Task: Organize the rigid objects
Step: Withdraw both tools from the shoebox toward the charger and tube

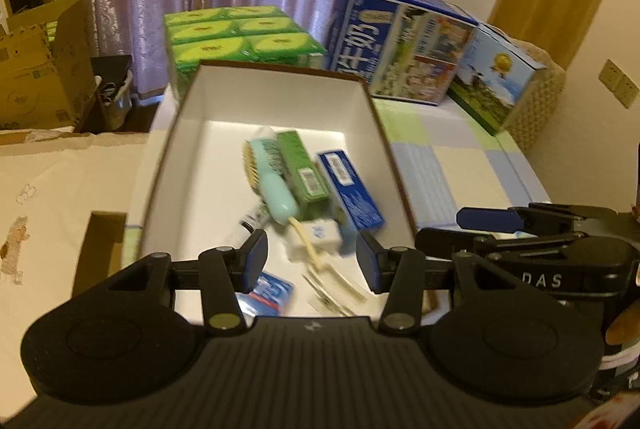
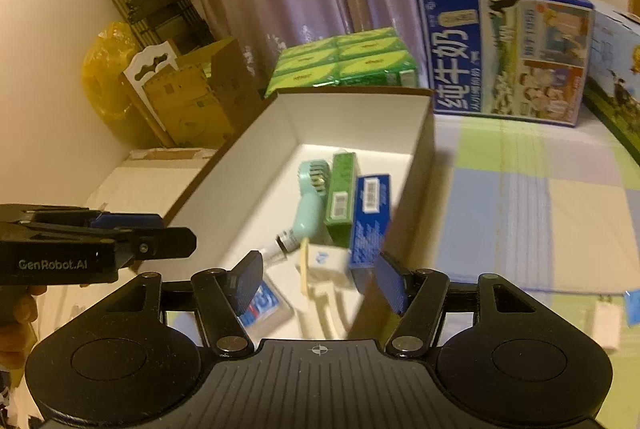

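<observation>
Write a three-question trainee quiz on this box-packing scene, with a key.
1. True or false: the green box lies between the mint hairbrush and the blue box in the white storage box.
2. Multiple choice: the left gripper holds A) the white charger, B) the blue box, C) nothing.
3. Fill in: behind the storage box, beside the green tissue packs, stands a blue ____ carton.

Key: 1 true; 2 C; 3 milk.
</observation>
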{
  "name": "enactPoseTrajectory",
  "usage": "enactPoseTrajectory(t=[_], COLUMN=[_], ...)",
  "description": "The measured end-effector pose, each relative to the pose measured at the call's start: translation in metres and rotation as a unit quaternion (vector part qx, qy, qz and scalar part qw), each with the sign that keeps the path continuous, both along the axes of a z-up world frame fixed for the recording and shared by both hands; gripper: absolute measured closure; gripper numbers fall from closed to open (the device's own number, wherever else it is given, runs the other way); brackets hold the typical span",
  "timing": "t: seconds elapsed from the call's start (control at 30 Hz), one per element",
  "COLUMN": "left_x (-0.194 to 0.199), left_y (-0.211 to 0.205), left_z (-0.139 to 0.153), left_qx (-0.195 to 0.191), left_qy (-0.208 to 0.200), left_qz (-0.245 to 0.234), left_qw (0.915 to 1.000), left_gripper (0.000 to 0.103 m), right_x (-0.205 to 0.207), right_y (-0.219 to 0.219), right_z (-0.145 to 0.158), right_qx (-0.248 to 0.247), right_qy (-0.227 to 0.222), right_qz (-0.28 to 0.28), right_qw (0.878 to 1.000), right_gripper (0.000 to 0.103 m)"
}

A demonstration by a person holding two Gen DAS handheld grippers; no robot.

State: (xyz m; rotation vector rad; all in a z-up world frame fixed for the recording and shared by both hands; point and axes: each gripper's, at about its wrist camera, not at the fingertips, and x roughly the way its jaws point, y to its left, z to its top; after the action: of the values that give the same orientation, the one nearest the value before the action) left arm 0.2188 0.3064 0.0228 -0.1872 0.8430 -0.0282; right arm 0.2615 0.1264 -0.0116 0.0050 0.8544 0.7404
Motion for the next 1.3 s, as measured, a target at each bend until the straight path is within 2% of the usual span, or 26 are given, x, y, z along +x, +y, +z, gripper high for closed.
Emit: enactPoseTrajectory(t=[0.67, 0.97, 1.3], left_x=[-0.048, -0.046, -0.022], left_y=[-0.110, -0.163, -0.227], left_z=[-0.016, -0.026, -0.047], left_qx=[-0.009, -0.015, -0.012], left_qy=[0.031, 0.046, 0.070], left_qz=[-0.029, -0.053, -0.092], left_qw=[0.9991, 0.9974, 0.9932], left_gripper=[0.059, 0.059, 0.059], right_x=[-0.045, -0.044, -0.032], right_y=[-0.111, -0.172, -0.243], right_z=[-0.005, -0.009, -0.020], right_qx=[-0.015, -0.021, -0.029], right_qy=[0.031, 0.044, 0.063], right_qz=[-0.010, -0.040, -0.090], right_qw=[0.999, 0.998, 0.994], right_gripper=[0.043, 0.043, 0.043])
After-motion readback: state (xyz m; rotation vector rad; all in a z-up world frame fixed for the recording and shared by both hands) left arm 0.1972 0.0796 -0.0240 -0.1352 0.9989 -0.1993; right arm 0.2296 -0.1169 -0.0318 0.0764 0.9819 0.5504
